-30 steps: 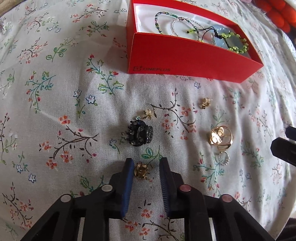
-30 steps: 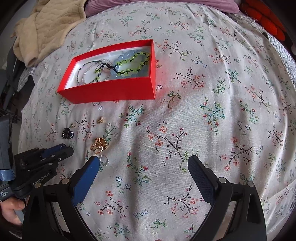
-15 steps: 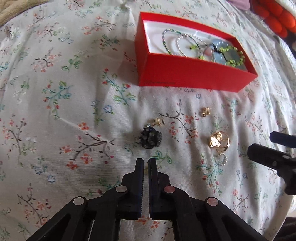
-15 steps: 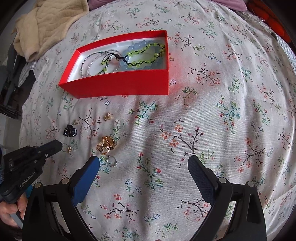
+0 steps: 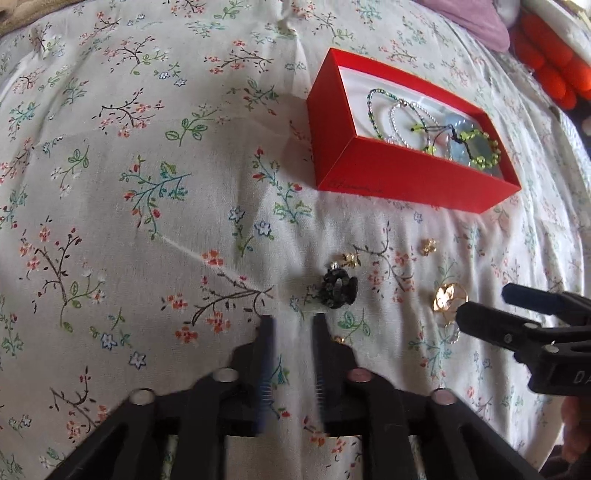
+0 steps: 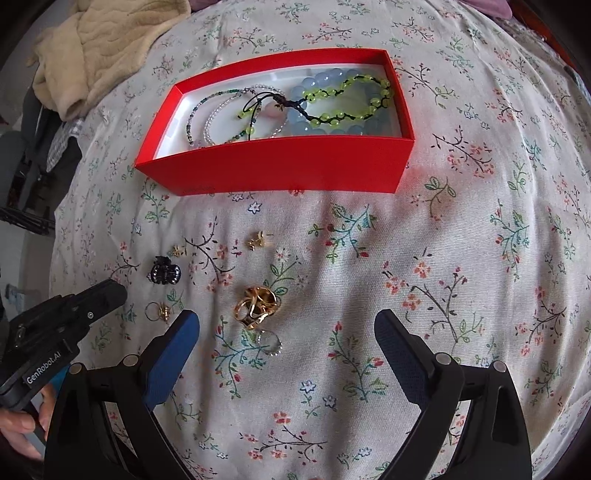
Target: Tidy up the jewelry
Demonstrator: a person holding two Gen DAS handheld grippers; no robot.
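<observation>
A red box (image 5: 399, 173) (image 6: 280, 170) holds several bead bracelets. Loose on the floral cloth lie a black hair claw (image 5: 338, 288) (image 6: 165, 274), two small gold earrings (image 6: 257, 240) (image 6: 178, 250), gold rings (image 6: 256, 306) (image 5: 448, 295), a silver ring (image 6: 269, 341) and a gold flower ring (image 6: 159, 311). My left gripper (image 5: 291, 325) is slightly open and empty; the flower ring (image 5: 338, 339) peeks out beside its right finger. My right gripper (image 6: 286, 332) is wide open and empty, just in front of the gold and silver rings.
A beige blanket (image 6: 99, 48) lies at the far left edge of the bed. Orange-red cushions (image 5: 554, 62) and a purple cloth (image 5: 469, 22) lie beyond the box. The bed edge drops off at the left in the right wrist view.
My left gripper shut around the gold flower ring, then opened slightly and lifted back; the ring still lies on the cloth. My right gripper moved closer to the gold rings.
</observation>
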